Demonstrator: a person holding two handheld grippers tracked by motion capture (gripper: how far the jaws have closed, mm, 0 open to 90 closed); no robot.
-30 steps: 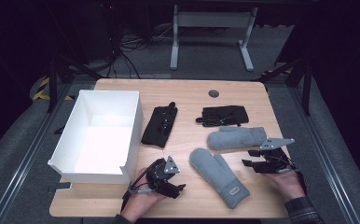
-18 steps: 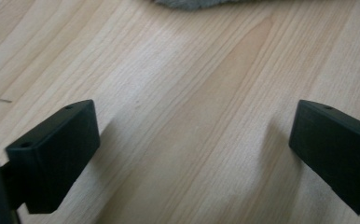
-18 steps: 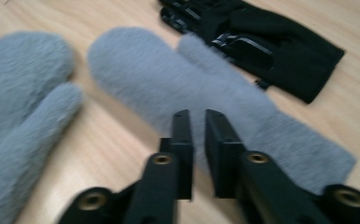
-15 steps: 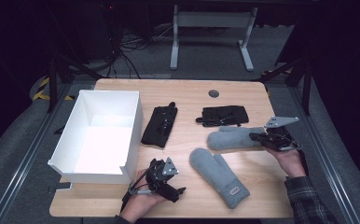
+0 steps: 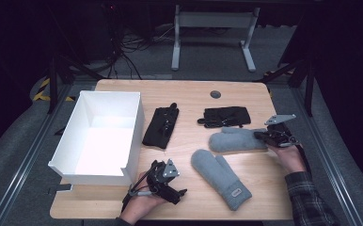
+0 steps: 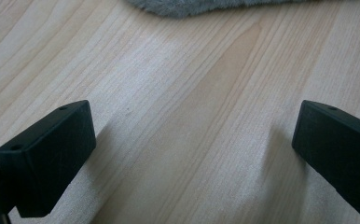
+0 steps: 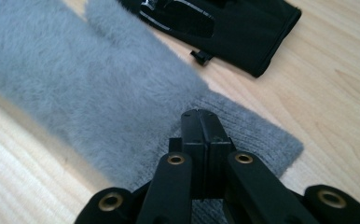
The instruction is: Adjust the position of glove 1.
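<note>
Two grey fuzzy mittens lie on the wooden table [image 5: 193, 99]: one [image 5: 236, 139] sideways at mid right, the other [image 5: 219, 176] angled toward the front edge. My right gripper [image 5: 264, 136] is shut, its tips resting over the knit cuff of the sideways mitten [image 7: 99, 93]; in the right gripper view [image 7: 200, 116] the jaws meet with no fabric seen between them. My left gripper [image 5: 170, 183] lies near the front edge beside the box corner. Its jaws stand wide open over bare wood [image 6: 192, 149], with the edge of a grey mitten [image 6: 192, 5] just ahead.
A white open box [image 5: 135, 136] takes up the table's left side. One black glove [image 5: 161, 126] lies beside it and another [image 5: 225, 116] [image 7: 243, 32] behind the sideways mitten. A dark round grommet [image 5: 215, 94] sits near the far edge.
My right gripper has moved from the table's front right up and leftward onto the sideways mitten's cuff. The left gripper has barely shifted.
</note>
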